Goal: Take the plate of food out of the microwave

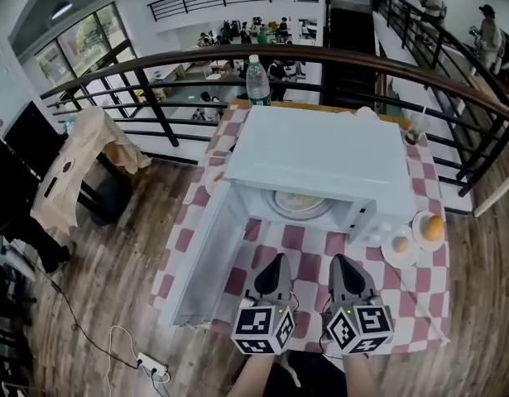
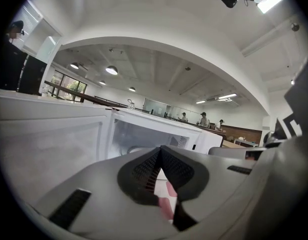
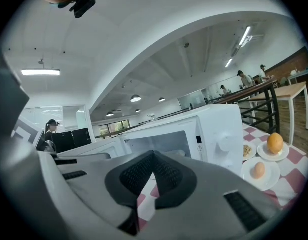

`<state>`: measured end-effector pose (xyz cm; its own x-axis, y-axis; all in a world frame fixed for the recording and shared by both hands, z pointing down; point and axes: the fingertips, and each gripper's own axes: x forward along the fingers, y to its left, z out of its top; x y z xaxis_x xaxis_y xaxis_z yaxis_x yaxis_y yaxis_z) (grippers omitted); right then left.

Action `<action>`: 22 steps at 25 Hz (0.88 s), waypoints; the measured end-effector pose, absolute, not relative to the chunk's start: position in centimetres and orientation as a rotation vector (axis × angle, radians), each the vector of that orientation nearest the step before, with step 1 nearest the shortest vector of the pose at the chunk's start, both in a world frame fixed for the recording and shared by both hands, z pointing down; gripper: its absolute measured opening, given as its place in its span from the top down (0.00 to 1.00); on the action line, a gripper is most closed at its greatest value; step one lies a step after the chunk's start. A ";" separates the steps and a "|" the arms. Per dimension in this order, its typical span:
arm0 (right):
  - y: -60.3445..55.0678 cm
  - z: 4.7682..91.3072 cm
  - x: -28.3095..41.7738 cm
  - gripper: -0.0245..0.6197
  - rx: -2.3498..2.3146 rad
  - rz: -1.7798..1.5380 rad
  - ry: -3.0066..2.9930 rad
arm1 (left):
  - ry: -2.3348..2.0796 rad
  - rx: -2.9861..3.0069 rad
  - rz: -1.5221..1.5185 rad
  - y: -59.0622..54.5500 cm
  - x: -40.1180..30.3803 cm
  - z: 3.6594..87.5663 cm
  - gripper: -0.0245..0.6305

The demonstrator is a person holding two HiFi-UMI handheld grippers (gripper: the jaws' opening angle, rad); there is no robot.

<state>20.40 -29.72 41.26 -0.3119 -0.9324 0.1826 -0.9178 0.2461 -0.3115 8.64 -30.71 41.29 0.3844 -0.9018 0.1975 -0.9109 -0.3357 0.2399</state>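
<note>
A white microwave (image 1: 320, 155) stands on the red-and-white checked table (image 1: 420, 292), its door (image 1: 200, 255) swung open to the left. Inside the cavity sits a plate of pale food (image 1: 298, 204). My left gripper (image 1: 276, 260) and right gripper (image 1: 343, 260) hover side by side over the table's near edge, pointing at the opening and a short way from it. In the left gripper view the left gripper (image 2: 160, 153) is shut with nothing between its jaws. The right gripper (image 3: 152, 157) is shut and empty too, facing the microwave (image 3: 214, 129).
Right of the microwave lie two small plates, one with an egg (image 1: 400, 245), one with an orange (image 1: 433, 227). A water bottle (image 1: 256, 81) and a cup with a straw (image 1: 414, 131) stand behind it. A dark railing (image 1: 320, 56) runs past the table's far side.
</note>
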 end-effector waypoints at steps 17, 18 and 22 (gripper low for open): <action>-34.9 43.5 21.0 0.96 -1.738 -0.652 2.507 | -1.635 2.237 0.051 -34.8 9.0 43.5 0.93; -35.1 43.6 20.9 0.96 -1.733 -0.659 2.507 | -1.636 2.238 0.063 -34.8 8.9 43.7 0.93; -35.5 44.2 20.2 0.96 -1.713 -0.713 2.495 | -1.610 2.212 0.078 -35.0 8.8 44.7 0.93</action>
<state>20.22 -35.48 44.17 -0.3923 -0.8914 0.2268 -0.8766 0.2876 -0.3859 8.76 -35.05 44.69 0.3343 -0.9011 0.2762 -0.9237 -0.2550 0.2860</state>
